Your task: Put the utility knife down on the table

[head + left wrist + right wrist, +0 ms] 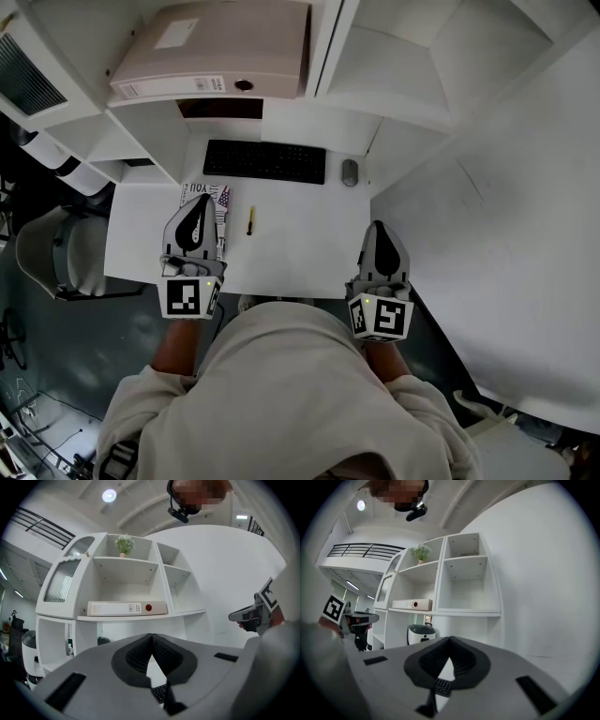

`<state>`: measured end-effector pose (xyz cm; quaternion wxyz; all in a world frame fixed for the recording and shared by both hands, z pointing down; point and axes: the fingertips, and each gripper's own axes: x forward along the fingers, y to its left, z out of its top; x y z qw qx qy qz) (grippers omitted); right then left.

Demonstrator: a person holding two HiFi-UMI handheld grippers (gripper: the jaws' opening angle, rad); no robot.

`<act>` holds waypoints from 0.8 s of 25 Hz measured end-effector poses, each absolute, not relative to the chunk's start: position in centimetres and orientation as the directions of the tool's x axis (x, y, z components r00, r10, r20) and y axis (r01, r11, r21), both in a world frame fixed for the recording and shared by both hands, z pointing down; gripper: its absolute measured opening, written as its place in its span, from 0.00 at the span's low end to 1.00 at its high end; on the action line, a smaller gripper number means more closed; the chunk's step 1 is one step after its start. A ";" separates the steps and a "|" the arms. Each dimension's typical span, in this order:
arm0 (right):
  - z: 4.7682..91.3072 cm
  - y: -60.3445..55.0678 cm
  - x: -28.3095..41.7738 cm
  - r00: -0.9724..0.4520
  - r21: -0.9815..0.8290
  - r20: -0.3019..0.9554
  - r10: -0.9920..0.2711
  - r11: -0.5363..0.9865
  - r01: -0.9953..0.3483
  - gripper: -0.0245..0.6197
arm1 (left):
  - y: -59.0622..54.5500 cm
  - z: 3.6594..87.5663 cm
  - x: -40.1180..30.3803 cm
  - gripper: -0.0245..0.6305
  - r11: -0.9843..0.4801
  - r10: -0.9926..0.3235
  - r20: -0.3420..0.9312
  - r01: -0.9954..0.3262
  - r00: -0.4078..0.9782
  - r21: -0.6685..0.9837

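The utility knife [250,220], slim with a yellow and black body, lies flat on the white table [300,248] in the head view, pointing away from me. My left gripper [200,202] hovers just left of it, over a printed booklet [220,208]. Its jaws are shut with nothing between them, and in the left gripper view [151,637] the pads meet at the tip. My right gripper [378,229] is near the table's right front corner, well apart from the knife. It is also shut and empty in the right gripper view [450,639].
A black keyboard [264,160] and a grey mouse [350,172] lie at the back of the table. White shelving above holds a pale binder [216,52]. A chair [56,253] stands left of the table, and a white wall runs along the right.
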<state>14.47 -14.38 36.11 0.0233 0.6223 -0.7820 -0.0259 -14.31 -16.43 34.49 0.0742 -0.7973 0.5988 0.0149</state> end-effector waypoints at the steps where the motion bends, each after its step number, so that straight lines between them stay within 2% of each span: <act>1: 36.0 -14.4 14.4 -0.225 0.068 0.002 -0.974 0.224 -0.972 0.04 | -16.4 34.5 -14.4 0.04 -0.271 -0.953 -0.112 -0.957 0.282 -0.099; 20: 35.8 -13.1 14.0 -0.215 0.068 -0.010 -0.977 0.214 -0.974 0.04 | -15.4 34.8 -14.9 0.04 -0.280 -0.952 -0.099 -0.956 0.288 -0.089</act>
